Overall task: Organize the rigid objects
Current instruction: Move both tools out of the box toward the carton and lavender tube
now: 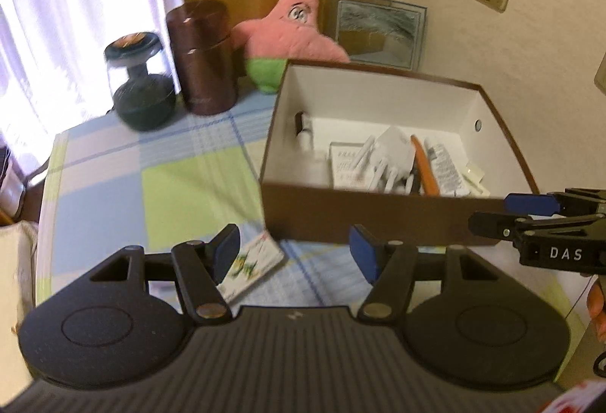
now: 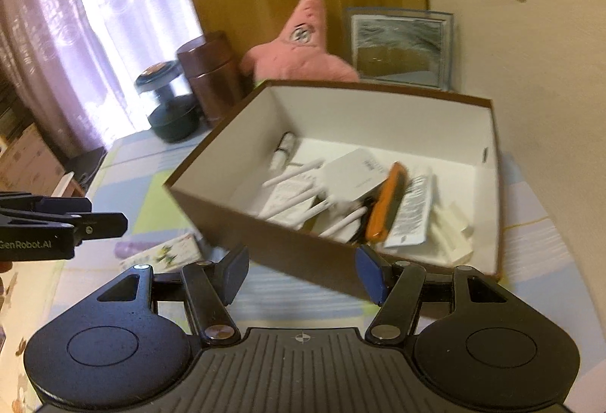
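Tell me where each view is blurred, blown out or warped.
Left wrist view: the lace curtain is blown out by backlight, the glass jar with black lid and brown cylindrical canister are smeared, and the brown cardboard box bows under fisheye. Right wrist view: the box contents, including the orange-handled tool, are motion-blurred, and the pink starfish plush is soft.

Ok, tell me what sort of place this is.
Most likely a room in a home: a table with a checked cloth by a lace-curtained window, a pink starfish plush toy and a framed picture against the wall.
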The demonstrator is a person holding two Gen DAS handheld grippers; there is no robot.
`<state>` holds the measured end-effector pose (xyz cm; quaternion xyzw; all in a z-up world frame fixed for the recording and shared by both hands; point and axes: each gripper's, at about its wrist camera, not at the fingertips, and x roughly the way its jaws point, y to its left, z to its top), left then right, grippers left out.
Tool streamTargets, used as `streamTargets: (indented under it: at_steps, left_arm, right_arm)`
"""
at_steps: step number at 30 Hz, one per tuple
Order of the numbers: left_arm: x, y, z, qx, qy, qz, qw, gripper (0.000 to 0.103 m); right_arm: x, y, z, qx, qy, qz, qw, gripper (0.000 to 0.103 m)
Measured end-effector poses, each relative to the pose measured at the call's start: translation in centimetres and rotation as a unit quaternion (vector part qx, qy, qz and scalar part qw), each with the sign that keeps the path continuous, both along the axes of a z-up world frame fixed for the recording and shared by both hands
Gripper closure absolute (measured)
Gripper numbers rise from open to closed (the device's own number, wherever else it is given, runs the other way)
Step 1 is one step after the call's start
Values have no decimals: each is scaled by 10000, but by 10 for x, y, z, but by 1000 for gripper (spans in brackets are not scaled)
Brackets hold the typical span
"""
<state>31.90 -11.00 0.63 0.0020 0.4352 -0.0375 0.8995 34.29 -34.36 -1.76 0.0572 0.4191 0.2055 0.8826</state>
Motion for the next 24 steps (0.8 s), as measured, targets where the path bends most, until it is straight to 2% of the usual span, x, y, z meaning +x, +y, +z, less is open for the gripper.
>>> streamTargets:
  at_steps: [13,24]
  left_arm:
    - [-55,45,-23,26,207,552,9983,43]
    - [-70,78,-41,86,312,809,9962,43]
  right_arm:
    - [-36,62,-20,55,281,802,9964,43]
    - [-42,105,-42,-36,509,1144,9921,43]
